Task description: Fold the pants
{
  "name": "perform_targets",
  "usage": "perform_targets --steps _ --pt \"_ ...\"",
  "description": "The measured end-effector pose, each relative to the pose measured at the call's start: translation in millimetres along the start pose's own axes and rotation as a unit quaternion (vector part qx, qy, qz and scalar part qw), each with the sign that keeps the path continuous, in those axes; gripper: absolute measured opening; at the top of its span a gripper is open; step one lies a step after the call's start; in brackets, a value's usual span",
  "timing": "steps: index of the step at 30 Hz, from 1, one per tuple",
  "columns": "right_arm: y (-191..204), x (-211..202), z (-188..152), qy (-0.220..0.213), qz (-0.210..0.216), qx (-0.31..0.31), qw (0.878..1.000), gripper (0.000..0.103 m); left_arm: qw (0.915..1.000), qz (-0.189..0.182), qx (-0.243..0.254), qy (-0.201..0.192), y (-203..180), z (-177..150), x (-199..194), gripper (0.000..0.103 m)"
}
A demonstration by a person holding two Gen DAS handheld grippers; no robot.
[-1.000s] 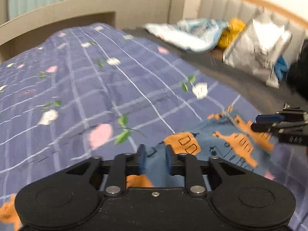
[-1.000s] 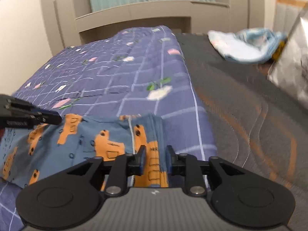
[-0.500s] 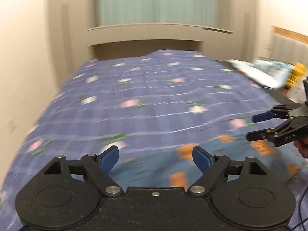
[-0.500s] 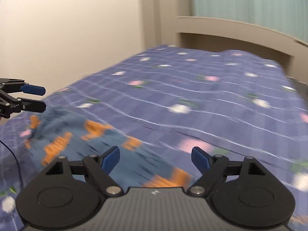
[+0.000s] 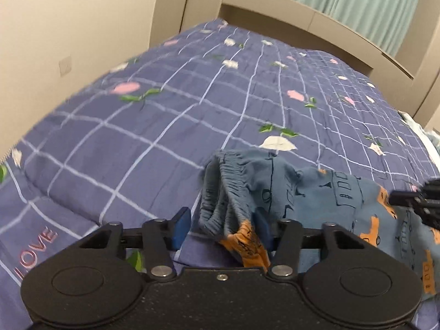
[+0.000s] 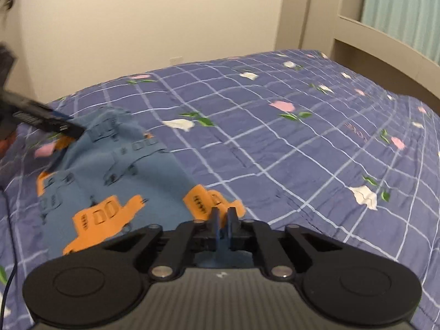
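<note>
The blue pants (image 5: 316, 192) with orange vehicle prints lie crumpled on the bedspread, also in the right wrist view (image 6: 110, 165). My left gripper (image 5: 221, 228) straddles the bunched elastic waistband (image 5: 220, 192). Its jaws are closing; the left pad (image 5: 181, 228) still stands clear of the cloth. My right gripper (image 6: 223, 214) is shut on the pants' near edge, where an orange print runs into the fingers. Each gripper shows at the edge of the other's view: the right one (image 5: 412, 200), the left one (image 6: 46, 121).
A blue-violet checked bedspread (image 5: 192, 110) with flower prints covers the bed. A cream wall (image 6: 137, 27) runs along its far side. A beige bed frame (image 5: 316, 24) and a green curtain (image 5: 357, 0) stand at the end. A thin cable (image 6: 8, 247) hangs at lower left.
Both grippers let go of the cloth, opened wide and swung across the bed. The right one has now shut on the pants' edge; the left has narrowed around the waistband.
</note>
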State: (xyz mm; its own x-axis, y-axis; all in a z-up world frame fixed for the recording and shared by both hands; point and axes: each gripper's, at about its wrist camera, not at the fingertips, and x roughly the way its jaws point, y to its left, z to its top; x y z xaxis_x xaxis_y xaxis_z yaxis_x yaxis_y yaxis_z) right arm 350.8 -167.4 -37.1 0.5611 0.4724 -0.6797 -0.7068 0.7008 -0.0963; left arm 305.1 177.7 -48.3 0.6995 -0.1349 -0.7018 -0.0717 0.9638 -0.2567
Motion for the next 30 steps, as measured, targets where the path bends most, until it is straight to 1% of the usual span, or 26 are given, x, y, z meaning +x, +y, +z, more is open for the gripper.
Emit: perform_targets --steps 3,6,7,8,9,10,11,12,13,14,15,16,17,18,19,20,21,23,26,28,30 --pt "17.5 -16.0 -4.6 -0.006 0.004 -0.028 1.0 0.0 0.9999 -0.01 -0.008 -0.001 5.4 -4.7 1.6 0.052" --pt "36.8 -19.1 -13.8 0.015 0.024 -0.06 0.998 0.0 0.9998 -0.01 -0.016 0.005 4.8 -6.4 8.7 0.052" --pt "41.4 -18.0 -16.1 0.021 0.027 -0.069 0.997 0.0 0.9997 -0.012 -0.021 0.006 4.7 -6.0 9.9 0.048" --pt "42.8 -16.8 -17.4 0.024 0.029 -0.072 0.997 0.0 0.9996 -0.016 -0.024 0.006 5.0 -6.1 10.2 0.04" --pt "40.6 -18.3 -16.4 0.016 0.029 -0.066 0.997 0.003 0.9995 -0.02 -0.023 0.006 4.0 -5.9 10.2 0.038" --pt "35.7 -20.9 -13.8 0.004 0.029 -0.053 0.998 0.006 0.9997 -0.017 -0.018 0.005 2.2 -5.9 9.9 0.033" --pt "26.9 -23.8 -8.3 -0.01 0.024 -0.029 0.999 0.009 0.9998 -0.015 -0.01 0.004 -0.5 -6.1 9.9 0.027" --pt "18.8 -24.4 -3.5 -0.018 0.017 -0.011 1.0 0.014 0.9999 -0.014 -0.004 0.002 -3.4 -6.3 9.5 0.026" --pt "9.5 -22.9 2.0 -0.023 0.015 0.006 1.0 0.018 0.9999 -0.013 -0.003 -0.001 -4.2 -6.7 8.2 0.022" --pt "1.1 -20.0 5.9 -0.021 0.02 0.018 0.999 0.033 0.9999 -0.012 -0.003 -0.006 -5.4 -6.8 6.2 0.02" --pt "-8.7 -13.0 10.0 -0.011 0.033 0.029 0.999 0.049 0.9999 -0.012 -0.005 -0.011 -5.9 -7.2 3.9 0.02" --pt "-16.2 -5.5 12.2 -0.001 0.047 0.034 0.998 0.051 0.9998 -0.012 -0.007 -0.015 -6.2 -7.7 1.0 0.019" --pt "-20.3 1.8 12.2 0.009 0.058 0.032 0.998 0.05 0.9997 -0.012 -0.007 -0.02 -7.4 -8.0 -2.4 0.019" --pt "-20.9 8.6 11.5 0.02 0.059 0.023 0.998 0.043 0.9996 -0.012 -0.005 -0.025 -8.5 -8.5 -5.2 0.019" --pt "-18.2 13.8 10.6 0.028 0.052 0.008 0.998 0.035 0.9995 -0.011 -0.002 -0.029 -10.0 -9.0 -8.6 0.019" --pt "-13.0 14.8 9.0 0.032 0.045 -0.014 0.998 0.005 0.9994 -0.01 0.003 -0.034 -11.7 -9.4 -12.5 0.018" --pt "-7.3 12.9 6.8 0.031 0.036 -0.03 0.998 0.002 0.9992 -0.01 0.006 -0.038 -13.4 -9.8 -15.9 0.018" --pt "4.8 3.0 2.5 0.025 0.023 -0.047 0.998 0.001 0.9989 -0.01 0.009 -0.045 -16.1 -10.4 -23.6 0.018" --pt "22.5 -10.8 -6.1 0.024 0.026 -0.079 0.996 0.001 0.9979 -0.014 0.007 -0.062 -17.8 -13.6 -35.5 0.018" --pt "26.0 -11.3 -9.7 0.027 0.031 -0.083 0.996 0.001 0.9975 -0.011 0.01 -0.068 -19.4 -16.8 -36.7 0.018" --pt "21.0 -8.0 -10.1 0.029 0.038 -0.071 0.996 0.002 0.998 -0.001 0.013 -0.061 -20.2 -19.1 -31.8 0.018"
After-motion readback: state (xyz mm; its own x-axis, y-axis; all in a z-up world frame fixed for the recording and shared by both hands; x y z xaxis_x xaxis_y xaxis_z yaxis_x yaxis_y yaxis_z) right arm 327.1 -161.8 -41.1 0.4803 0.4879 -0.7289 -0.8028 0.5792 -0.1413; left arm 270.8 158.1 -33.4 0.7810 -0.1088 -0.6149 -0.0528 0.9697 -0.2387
